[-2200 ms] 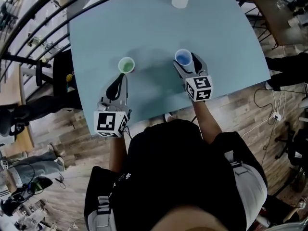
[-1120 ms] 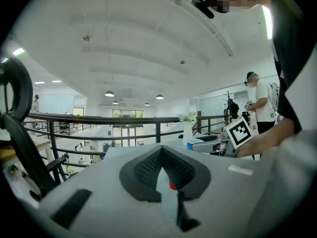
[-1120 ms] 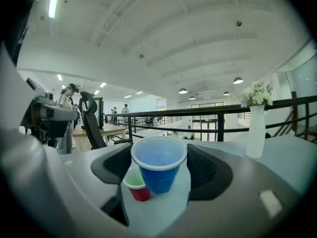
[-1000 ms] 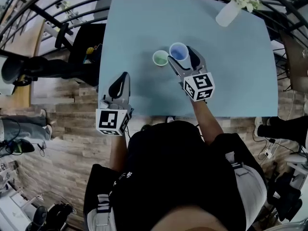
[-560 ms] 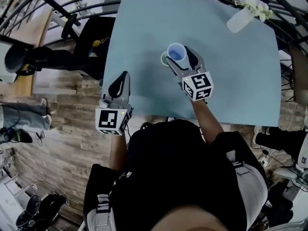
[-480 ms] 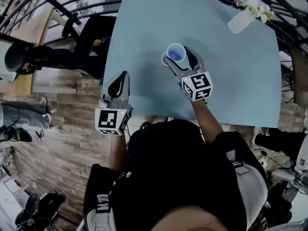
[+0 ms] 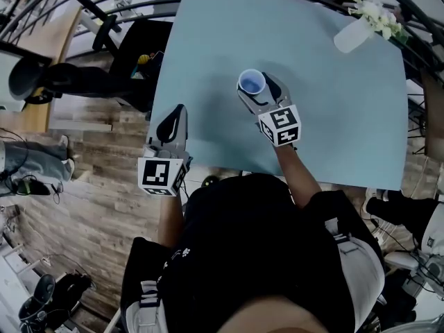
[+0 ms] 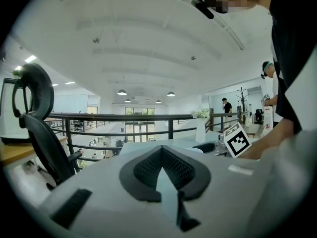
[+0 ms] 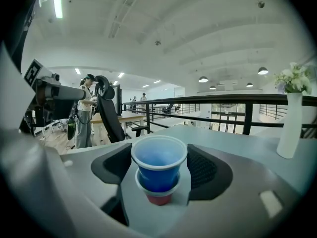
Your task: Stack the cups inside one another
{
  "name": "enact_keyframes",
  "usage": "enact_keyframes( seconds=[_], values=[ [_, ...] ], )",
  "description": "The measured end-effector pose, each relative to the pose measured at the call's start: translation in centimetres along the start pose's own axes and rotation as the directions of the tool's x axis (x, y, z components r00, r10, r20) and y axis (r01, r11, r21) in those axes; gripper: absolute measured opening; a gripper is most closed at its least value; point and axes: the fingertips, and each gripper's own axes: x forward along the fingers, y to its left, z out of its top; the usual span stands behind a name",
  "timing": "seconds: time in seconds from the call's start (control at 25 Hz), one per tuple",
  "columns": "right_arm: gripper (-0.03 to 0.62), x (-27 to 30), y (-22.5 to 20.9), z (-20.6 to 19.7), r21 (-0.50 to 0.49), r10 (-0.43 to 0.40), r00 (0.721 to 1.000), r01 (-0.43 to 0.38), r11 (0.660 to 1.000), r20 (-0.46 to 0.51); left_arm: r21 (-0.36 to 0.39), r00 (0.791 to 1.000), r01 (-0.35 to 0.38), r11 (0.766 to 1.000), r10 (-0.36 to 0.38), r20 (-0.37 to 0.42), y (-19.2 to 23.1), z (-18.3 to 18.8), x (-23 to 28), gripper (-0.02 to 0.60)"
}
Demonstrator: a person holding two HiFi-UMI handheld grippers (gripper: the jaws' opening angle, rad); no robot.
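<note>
Change in the last second: the blue cup was riding rim to rim beside the second cup, then over its mouth, and now it's down inside it. From the head view, the green rim that showed a moment ago is gone, covered by the blue one. The right gripper view confirms it: the lower cup shows only a pale rim and a reddish bit of wall under the blue cup's body. So the blue one is seated partway, with its rim standing clear above the other's. I take it for the same cup that read green from above. The right gripper has come down with it, fingers still clamped on the blue cup's upper wall, one pad each side, no gap I can see. The left gripper hangs over the near-left edge of the tabletop, fingers pressed together on nothing, well apart from the cups and steadying nothing. The stack sits mid-tabletop toward the near side; the white vase is off in the far corner, no conflict. For the task — with only two cups in sight, the nesting looks essentially done. What's left, by my read, is letting go without dragging the blue cup back up or tipping the pair — nothing holds the lower cup down.
</note>
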Motion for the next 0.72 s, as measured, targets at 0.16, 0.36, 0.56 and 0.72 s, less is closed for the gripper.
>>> enact_keyframes(
  seconds=[0.16,0.36,0.56,0.72],
  values=[
    [0.348,0.5,0.1,-1.0,0.0,-0.004,1.0,0.004,1.0,-0.026,-0.002,1.0,0.004,1.0,-0.004,-0.005,0.1,-0.2,0.1,-0.015],
    [0.348,0.6,-0.1,-2.1,0.004,-0.011,0.998,0.011,1.0,-0.054,-0.003,1.0,0.008,1.0,-0.008,-0.011,-0.1,-0.4,0.2,-0.015],
    [0.35,0.8,-0.1,-3.1,0.003,-0.013,0.997,0.013,1.0,-0.083,-0.001,1.0,0.008,1.0,-0.008,-0.012,0.0,-0.5,0.1,-0.015],
    [0.351,1.2,0.1,-3.7,0.0,-0.011,0.995,0.011,1.0,-0.102,0.001,1.0,0.007,1.0,-0.007,-0.015,0.2,-0.5,0.0,-0.015]
  ],
)
